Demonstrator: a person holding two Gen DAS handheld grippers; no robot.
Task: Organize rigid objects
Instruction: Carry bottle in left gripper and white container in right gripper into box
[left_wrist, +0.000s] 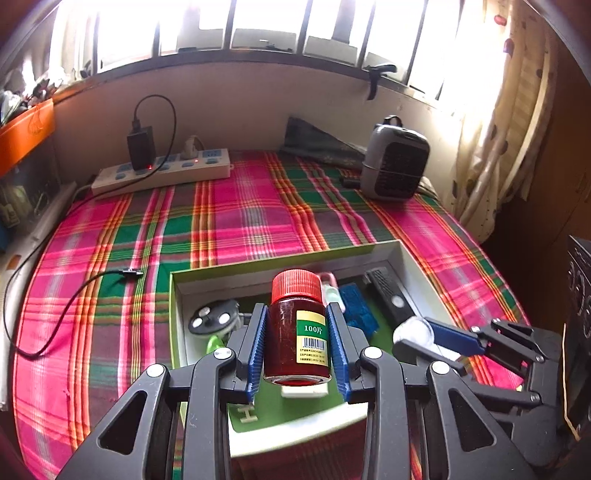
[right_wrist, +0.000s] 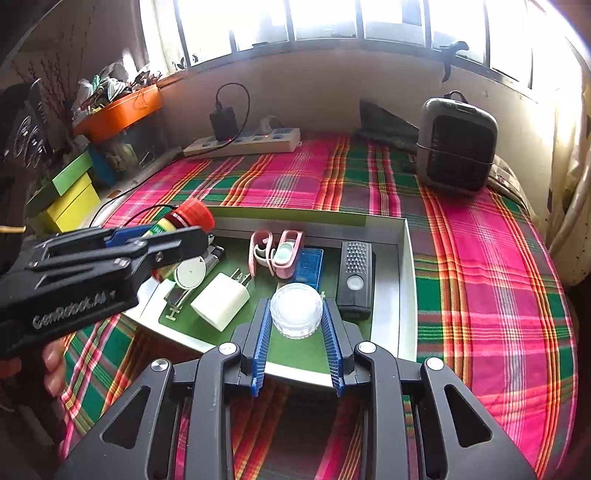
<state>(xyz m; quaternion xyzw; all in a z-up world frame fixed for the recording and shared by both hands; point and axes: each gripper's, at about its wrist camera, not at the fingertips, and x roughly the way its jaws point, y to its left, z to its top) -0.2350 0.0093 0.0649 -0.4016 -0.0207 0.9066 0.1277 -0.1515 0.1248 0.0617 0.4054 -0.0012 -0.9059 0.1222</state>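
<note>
Both grippers loaded, held over the open box on the plaid cloth.

Left gripper (left_wrist: 297, 341) clamped on red-capped bottle (left_wrist: 297, 325), upright, centre of left wrist frame, above shallow box (left_wrist: 402, 251); same bottle at left of right wrist frame, tilted, cap toward upper right; right gripper (right_wrist: 296, 328) closed on small clear round jar (right_wrist: 296, 310), lower centre, over box's green floor; inside box: white charger plug (right_wrist: 221, 301) left of jar, black remote (right_wrist: 355, 278) at right wall, blue case (right_wrist: 309, 267) and pink clips (right_wrist: 275, 254) behind; power strip (right_wrist: 243, 144) and grey heater (right_wrist: 456, 146) along far edge.
</note>
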